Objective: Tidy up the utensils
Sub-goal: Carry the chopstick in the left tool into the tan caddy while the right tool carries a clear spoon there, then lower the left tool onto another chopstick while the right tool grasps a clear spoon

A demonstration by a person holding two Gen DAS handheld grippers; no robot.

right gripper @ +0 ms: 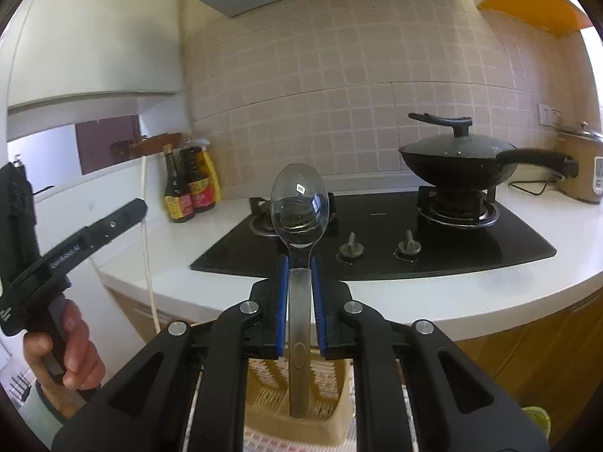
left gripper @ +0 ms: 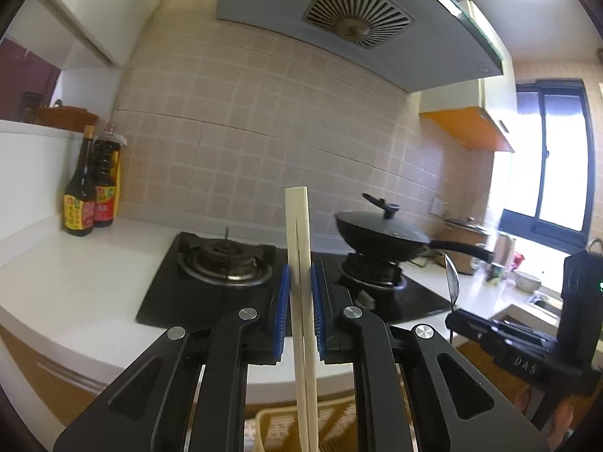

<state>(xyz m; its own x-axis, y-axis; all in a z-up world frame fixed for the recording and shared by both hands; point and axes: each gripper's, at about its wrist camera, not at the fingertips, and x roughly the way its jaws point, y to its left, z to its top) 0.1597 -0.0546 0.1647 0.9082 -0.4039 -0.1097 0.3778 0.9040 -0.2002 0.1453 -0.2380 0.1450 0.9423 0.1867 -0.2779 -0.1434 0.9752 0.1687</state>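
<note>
My left gripper is shut on a pair of cream chopsticks, held upright, tips pointing down toward a yellow utensil basket below. My right gripper is shut on the handle of a clear plastic spoon, bowl up, with its handle end hanging over the basket. The right gripper shows in the left wrist view at the right, the spoon above it. The left gripper's body and the chopsticks show at the left of the right wrist view.
A black gas hob sits in the white counter, with a lidded black wok on the right burner. Sauce bottles stand at the back left. A rice cooker is at the far right. A range hood hangs above.
</note>
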